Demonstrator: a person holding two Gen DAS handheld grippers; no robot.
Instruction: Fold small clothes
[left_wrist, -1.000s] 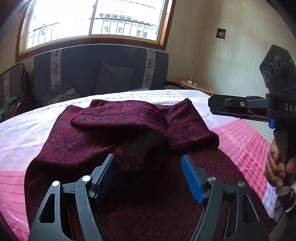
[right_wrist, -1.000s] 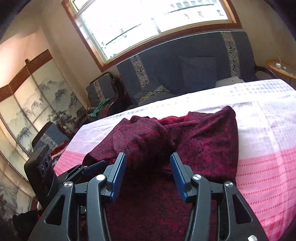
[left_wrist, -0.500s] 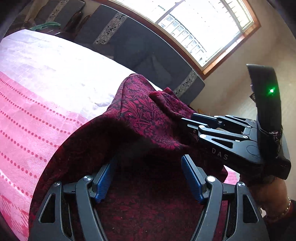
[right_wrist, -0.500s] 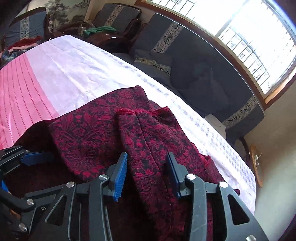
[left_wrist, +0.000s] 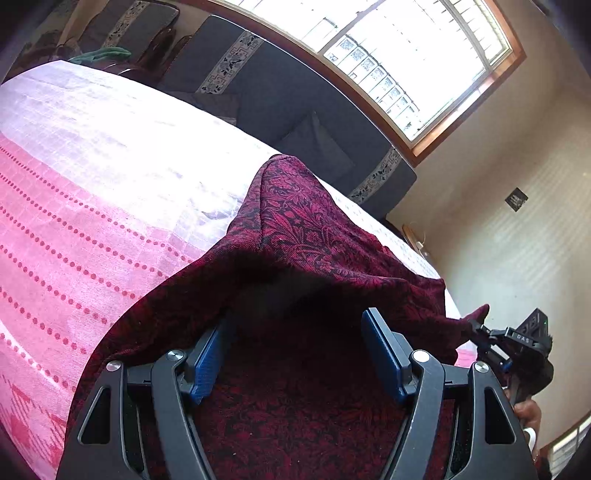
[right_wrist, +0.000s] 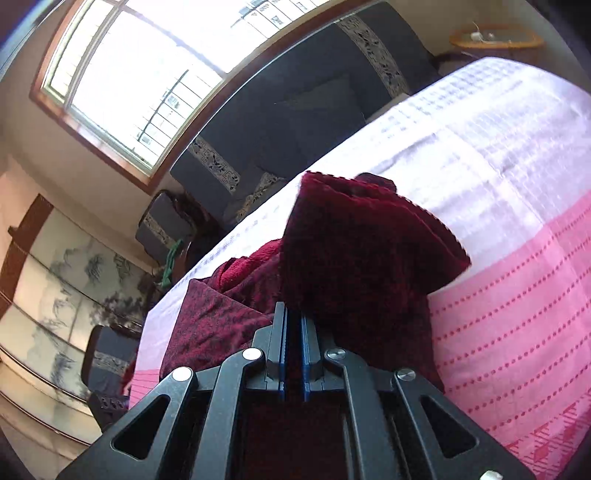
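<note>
A dark red patterned garment (left_wrist: 295, 236) lies bunched on the pink and white tablecloth (left_wrist: 92, 192). My left gripper (left_wrist: 299, 350) is open, its blue pads on either side of the cloth, which runs under the jaws. My right gripper (right_wrist: 293, 325) is shut on a fold of the garment (right_wrist: 354, 243) and holds it raised over the table. In the left wrist view the right gripper (left_wrist: 476, 325) pinches the garment's far right corner.
A dark sofa (left_wrist: 280, 96) with a cushion stands under the window behind the table. A small wooden side table (right_wrist: 495, 37) is at the far right. A painted folding screen (right_wrist: 55, 295) stands to the left. The tablecloth (right_wrist: 517, 295) extends to the right of the garment.
My right gripper has closed on the garment's edge and pulled it out to the right. The cloth is now stretched and lifted. My left gripper stays open over the cloth.
</note>
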